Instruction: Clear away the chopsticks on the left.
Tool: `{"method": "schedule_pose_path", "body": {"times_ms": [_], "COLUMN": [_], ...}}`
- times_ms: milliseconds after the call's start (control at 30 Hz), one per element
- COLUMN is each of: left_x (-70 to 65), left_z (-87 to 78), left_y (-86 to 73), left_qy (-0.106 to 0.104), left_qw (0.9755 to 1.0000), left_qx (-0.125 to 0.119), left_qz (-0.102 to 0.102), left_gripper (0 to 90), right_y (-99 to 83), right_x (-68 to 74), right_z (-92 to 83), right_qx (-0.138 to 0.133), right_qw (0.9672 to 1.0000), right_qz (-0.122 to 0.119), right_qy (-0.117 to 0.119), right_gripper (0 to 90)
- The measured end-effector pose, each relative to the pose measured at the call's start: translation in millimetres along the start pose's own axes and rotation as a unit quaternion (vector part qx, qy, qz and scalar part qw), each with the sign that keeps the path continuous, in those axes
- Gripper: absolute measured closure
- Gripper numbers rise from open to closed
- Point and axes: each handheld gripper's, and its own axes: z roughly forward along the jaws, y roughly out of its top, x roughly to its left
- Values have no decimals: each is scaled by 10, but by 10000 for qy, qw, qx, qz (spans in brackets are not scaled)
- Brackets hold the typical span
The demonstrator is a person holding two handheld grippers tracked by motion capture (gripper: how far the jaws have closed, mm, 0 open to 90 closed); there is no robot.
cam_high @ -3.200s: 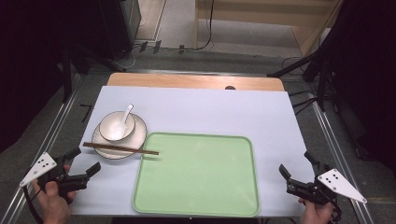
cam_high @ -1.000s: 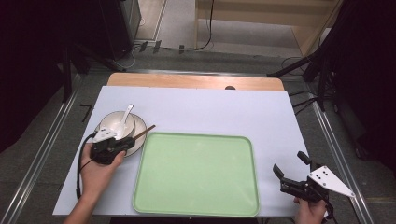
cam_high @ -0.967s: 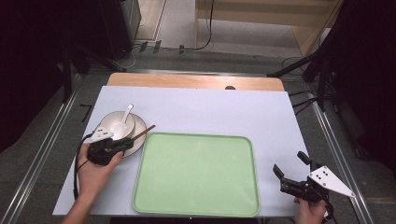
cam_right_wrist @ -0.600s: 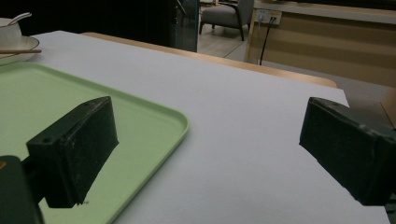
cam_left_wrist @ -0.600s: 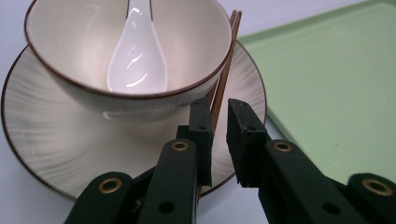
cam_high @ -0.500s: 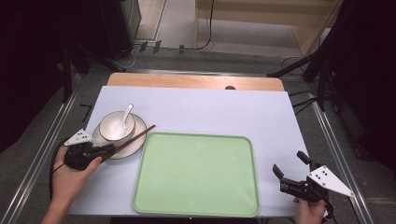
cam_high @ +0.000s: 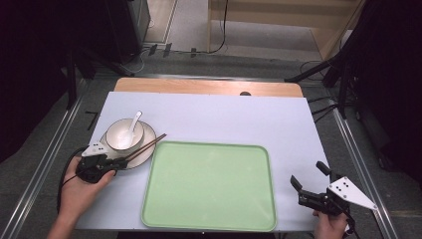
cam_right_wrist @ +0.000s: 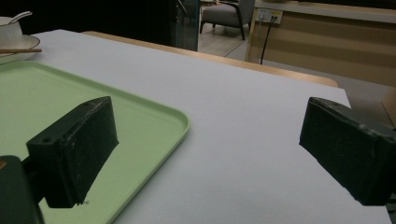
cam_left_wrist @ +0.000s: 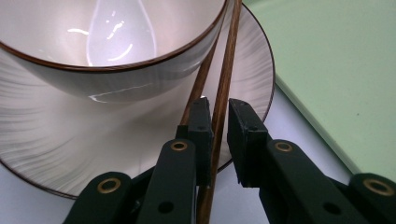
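Left gripper view: my left gripper (cam_left_wrist: 218,116) pinches one of the chopsticks (cam_left_wrist: 224,84) — the other may roll off the saucer (cam_left_wrist: 252,74); right gripper (cam_high: 312,185) idles open.

Tray (cam_high: 209,189): centre foreground on the table (cam_high: 239,114).
Saucer (cam_high: 145,151): left of the tray, just beside it.
Bowl (cam_high: 119,137): on the saucer.
Spoon (cam_high: 133,123): in the bowl.
Chopsticks (cam_high: 147,145): across the saucer's right edge.

Left gripper (cam_high: 115,165) drew back, dragging chopsticks (cam_high: 144,147) askew across saucer (cam_high: 144,155).
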Motion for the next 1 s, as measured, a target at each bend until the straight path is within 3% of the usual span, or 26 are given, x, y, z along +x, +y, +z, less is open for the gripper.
{"method": "schedule_pose_path", "body": {"times_ms": [167, 300, 500, 700, 1000], "left_x": [-33, -53, -146, -368, -766], "left_z": [62, 65, 0, -12, 142], "left_y": [27, 36, 65, 118, 134], "left_qy": [124, 63, -82, -328, -836], "left_qw": [9997, 9996, 9999, 9992, 9965], "left_qx": [131, 126, 73, -15, -32], "left_qz": [136, 239, 116, 214, -13], "left_gripper": [811, 854, 856, 856, 856], "right_y": [-1, -2, -2, -3, -2], "right_x": [-1, 4, -3, -1, 1], "right_z": [7, 8, 2, 4, 3], "right_qx": [0, 23, 3, 6, 7], "right_qw": [10000, 10000, 10000, 10000, 10000], "right_qz": [-14, -6, -7, -3, -9], "right_qy": [-1, 7, -3, 8, 3], "right_gripper": [40, 41, 41, 41, 41]}}
